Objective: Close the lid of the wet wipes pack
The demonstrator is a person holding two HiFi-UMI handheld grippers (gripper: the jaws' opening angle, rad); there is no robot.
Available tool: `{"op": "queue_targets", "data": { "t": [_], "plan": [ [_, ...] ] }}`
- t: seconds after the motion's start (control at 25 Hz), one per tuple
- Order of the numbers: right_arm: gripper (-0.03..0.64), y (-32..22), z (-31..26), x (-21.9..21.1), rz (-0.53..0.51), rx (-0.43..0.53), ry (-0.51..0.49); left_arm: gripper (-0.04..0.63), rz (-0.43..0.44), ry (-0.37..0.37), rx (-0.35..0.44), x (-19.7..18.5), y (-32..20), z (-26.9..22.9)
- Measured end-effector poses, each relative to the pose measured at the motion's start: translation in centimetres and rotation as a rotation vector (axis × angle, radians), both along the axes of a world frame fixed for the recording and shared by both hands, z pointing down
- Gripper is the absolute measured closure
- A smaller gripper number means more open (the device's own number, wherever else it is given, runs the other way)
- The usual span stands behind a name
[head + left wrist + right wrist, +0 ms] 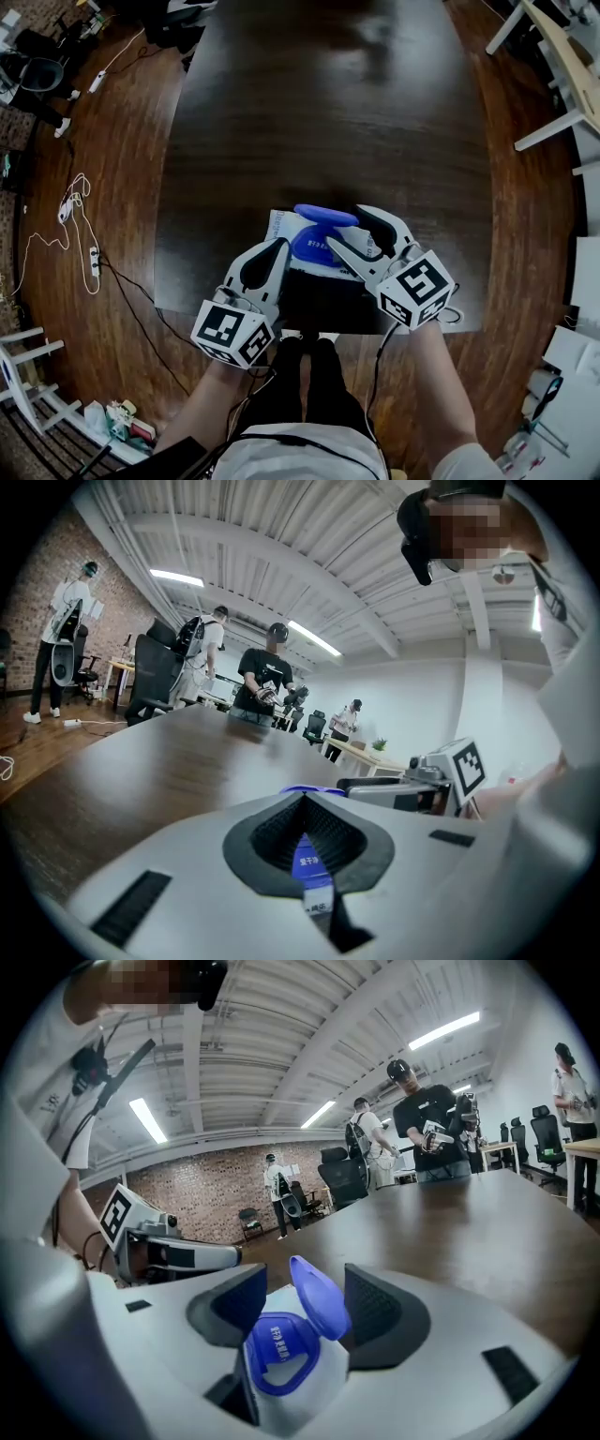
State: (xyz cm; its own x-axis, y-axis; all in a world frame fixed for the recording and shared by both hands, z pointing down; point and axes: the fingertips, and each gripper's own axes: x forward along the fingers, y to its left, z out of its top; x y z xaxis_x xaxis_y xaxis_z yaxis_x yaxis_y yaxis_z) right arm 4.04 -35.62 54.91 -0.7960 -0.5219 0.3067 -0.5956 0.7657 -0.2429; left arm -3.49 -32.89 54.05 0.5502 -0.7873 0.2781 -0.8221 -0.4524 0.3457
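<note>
Right gripper: jaws spread wide, one on each side of the upright blue lid, neither pad pressing it. Left gripper: jaws pressed together on an edge of the wet wipes pack, at the pack's 8 o'clock in the head view.

The pack lies flat at the 6 o'clock end of the dark table.

Step, as we judge it: lining up on the lid, closing not yet done. The next move calls for tipping the flap toward 6 o'clock onto its blue rim while the left gripper steadies the pack.

Contents: we see only white inside the rim and make out no protruding wipe.
</note>
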Motion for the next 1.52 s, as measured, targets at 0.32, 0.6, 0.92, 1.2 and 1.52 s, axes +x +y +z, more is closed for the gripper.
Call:
{"op": "queue_targets", "data": {
  "t": [0.32, 0.6, 0.92, 1.2, 1.52],
  "plan": [
    [0.370, 2.3, -0.3, -0.7, -0.020, 0.003, 0.036, 0.594, -0.001, 0.002, 0.003, -0.8, 1.0, -0.2],
    [0.371, 4.5, 0.3, -1.7, -0.010, -0.008, 0.056, 0.594, 0.009, 0.006, 0.013, -1.6, 2.3, -0.5],
    [0.371, 6.6, 2.4, -2.6, -0.008, -0.052, 0.094, 0.594, 0.015, 0.006, 0.023, -2.5, 3.7, -1.1],
    [0.371, 7.6, 3.9, -3.8, -0.013, -0.066, 0.136, 0.594, 0.016, 0.007, 0.028, -3.1, 4.9, -1.3],
    [0.371, 7.6, 5.0, -4.5, -0.014, -0.081, 0.193, 0.594, 0.015, 0.011, 0.043, -3.4, 5.6, -2.2]
  ]
}}
